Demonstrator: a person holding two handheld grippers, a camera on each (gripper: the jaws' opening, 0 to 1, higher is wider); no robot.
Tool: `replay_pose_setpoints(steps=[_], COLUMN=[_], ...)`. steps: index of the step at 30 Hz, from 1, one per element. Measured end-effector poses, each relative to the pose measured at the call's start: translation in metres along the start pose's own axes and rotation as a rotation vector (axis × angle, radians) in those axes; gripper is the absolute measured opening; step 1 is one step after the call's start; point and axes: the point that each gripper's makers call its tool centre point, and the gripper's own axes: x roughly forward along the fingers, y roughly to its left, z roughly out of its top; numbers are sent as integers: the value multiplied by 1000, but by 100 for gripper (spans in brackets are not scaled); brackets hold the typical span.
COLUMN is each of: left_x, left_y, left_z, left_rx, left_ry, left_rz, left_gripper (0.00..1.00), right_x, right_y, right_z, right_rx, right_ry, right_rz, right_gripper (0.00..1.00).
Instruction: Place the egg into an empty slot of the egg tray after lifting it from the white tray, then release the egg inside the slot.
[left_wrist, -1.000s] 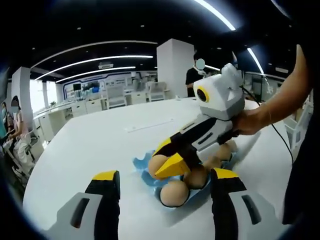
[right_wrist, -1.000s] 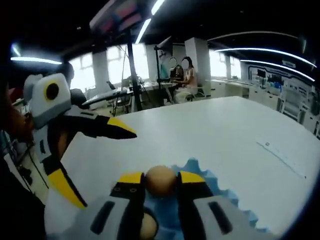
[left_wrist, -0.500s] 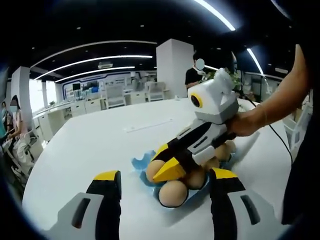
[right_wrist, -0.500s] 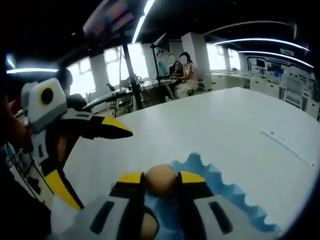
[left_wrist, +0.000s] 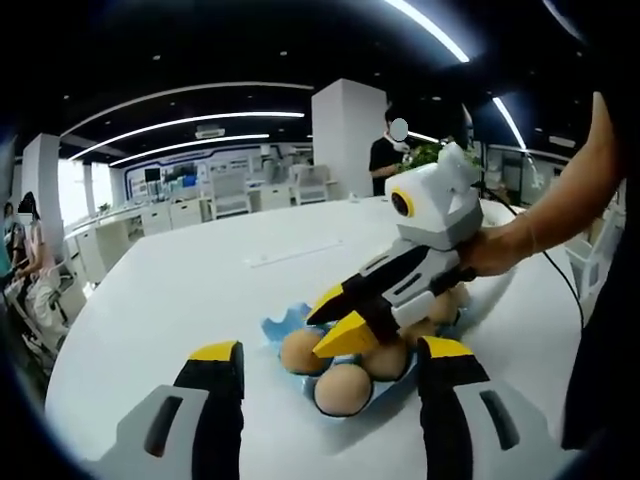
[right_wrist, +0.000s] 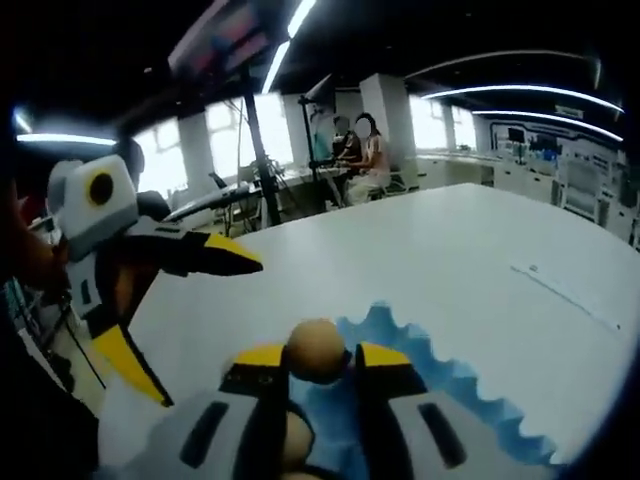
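My left gripper (left_wrist: 325, 400) waits with its jaws wide apart and nothing between them, low over the white surface (left_wrist: 190, 290). Ahead at about 1 o'clock sits the blue egg tray (left_wrist: 285, 325), several slots already filled. My right gripper (right_wrist: 312, 372) is over it, and in the right gripper view its jaws look parted with the egg (right_wrist: 315, 350) seated between the tips, so whether it is let go I cannot tell. I judge placement nearly done; withdrawing remains. The egg is tan, smooth, whole.
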Motion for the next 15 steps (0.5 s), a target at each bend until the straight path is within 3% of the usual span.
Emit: replay_pose_setpoints(steps=[4, 5, 8, 15], left_x=[0, 0, -1, -2], left_y=[-2, -2, -4, -8], left_z=[3, 4, 5, 7], left_rx=[5, 5, 9, 11], left_ry=[-4, -5, -9, -16], left_rz=[-1, -2, -3, -4], left_gripper=[70, 70, 70, 70], right_x=[-12, -25, -51, -144], right_y=[-1, -8, -23, -80], right_z=[4, 13, 17, -3], right_rx=[23, 5, -1, 97], right_ry=[-29, -72, -113, -170], right_rz=[-21, -65, -137, -392], right_gripper=[26, 25, 25, 25])
